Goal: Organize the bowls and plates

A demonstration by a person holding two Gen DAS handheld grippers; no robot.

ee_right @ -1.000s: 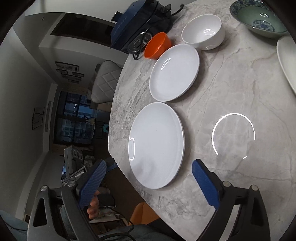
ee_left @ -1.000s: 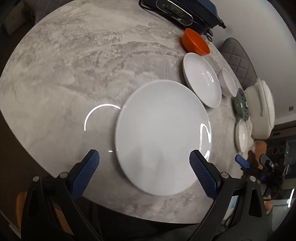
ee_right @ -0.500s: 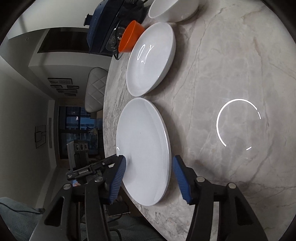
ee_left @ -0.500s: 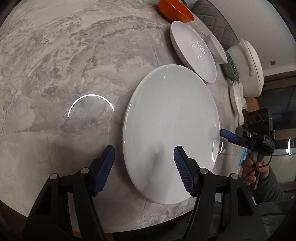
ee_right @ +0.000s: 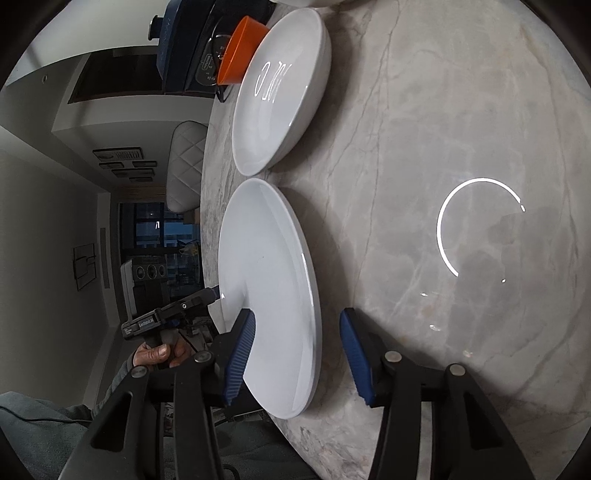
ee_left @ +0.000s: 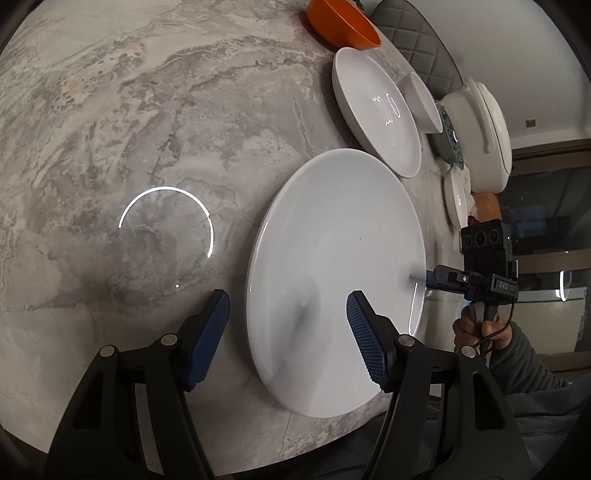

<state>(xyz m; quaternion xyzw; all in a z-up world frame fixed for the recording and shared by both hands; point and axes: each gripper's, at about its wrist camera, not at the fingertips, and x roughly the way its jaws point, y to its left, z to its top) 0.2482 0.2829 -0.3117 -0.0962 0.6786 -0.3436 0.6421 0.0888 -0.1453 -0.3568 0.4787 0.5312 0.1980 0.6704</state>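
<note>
A large white plate (ee_left: 332,258) (ee_right: 266,277) lies flat near the marble table's (ee_left: 147,129) front edge. My left gripper (ee_left: 288,336) straddles its near left rim, one finger on the table beside it and the other over the plate, with a gap to the rim. My right gripper (ee_right: 297,354) straddles the opposite rim; its jaws are closing with the rim between them, and the outer finger stands clear of it. Each gripper shows in the other's view: the right gripper (ee_left: 430,277), the left gripper (ee_right: 212,293). A second white plate (ee_left: 376,114) (ee_right: 277,92) lies just beyond.
Past the second plate sit an orange bowl (ee_left: 343,22) (ee_right: 240,48), a white bowl (ee_left: 421,103), a patterned green bowl (ee_left: 448,144), a white lidded pot (ee_left: 480,136) and a small white dish (ee_left: 456,199). A dark blue appliance (ee_right: 184,48) and a quilted chair (ee_right: 184,162) stand behind.
Both grippers came down and in toward the large plate from opposite sides. Their jaws narrowed from wide to straddling its rim. The plate has not moved.
</note>
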